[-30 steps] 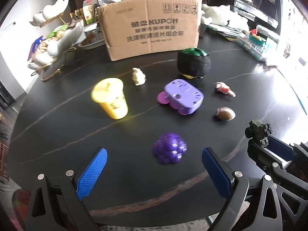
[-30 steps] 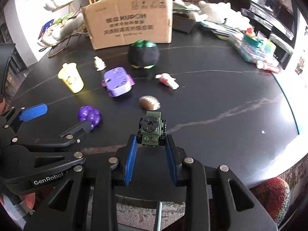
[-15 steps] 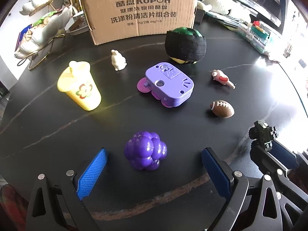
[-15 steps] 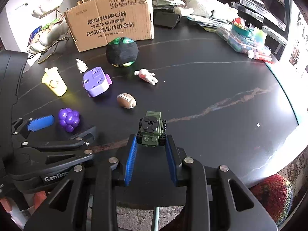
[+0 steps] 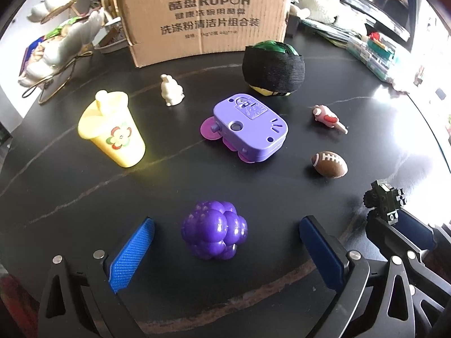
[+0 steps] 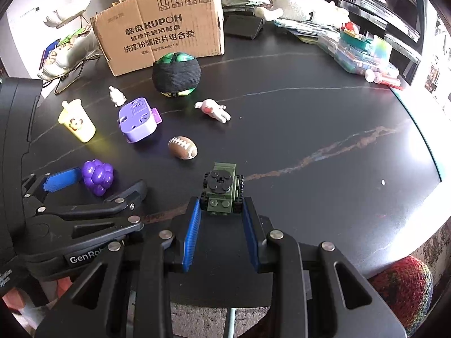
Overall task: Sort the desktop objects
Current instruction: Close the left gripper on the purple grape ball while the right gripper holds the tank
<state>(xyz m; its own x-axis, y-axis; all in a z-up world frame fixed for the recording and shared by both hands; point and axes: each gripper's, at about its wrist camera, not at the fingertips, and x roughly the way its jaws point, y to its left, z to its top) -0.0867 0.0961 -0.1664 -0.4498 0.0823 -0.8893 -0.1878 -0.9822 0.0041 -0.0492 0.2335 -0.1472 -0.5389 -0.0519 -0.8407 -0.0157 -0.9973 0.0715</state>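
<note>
A purple grape toy (image 5: pixel 214 229) lies on the black table between the tips of my left gripper (image 5: pixel 227 235); its jaws are opening, wide apart, and neither pad touches the toy. The same grape toy (image 6: pixel 98 177) shows in the right wrist view beside the left gripper's blue pad (image 6: pixel 60 179). My right gripper (image 6: pixel 221 211) is shut on a green brick-built tank (image 6: pixel 221 188), held above the table's near edge; the tank (image 5: pixel 383 200) also shows at the right of the left wrist view.
Beyond stand a yellow cup (image 5: pixel 112 132), a white figurine (image 5: pixel 171 90), a purple wheeled toy (image 5: pixel 249 126), a black-wrapped ball (image 5: pixel 274 67), a pink figure (image 5: pixel 327 115) and a small football (image 5: pixel 329 164). A cardboard box (image 5: pixel 203 14) stands at the back.
My left gripper has moved forward and down toward the grape toy, which now lies between its tips. The right gripper keeps its hold on the tank.
</note>
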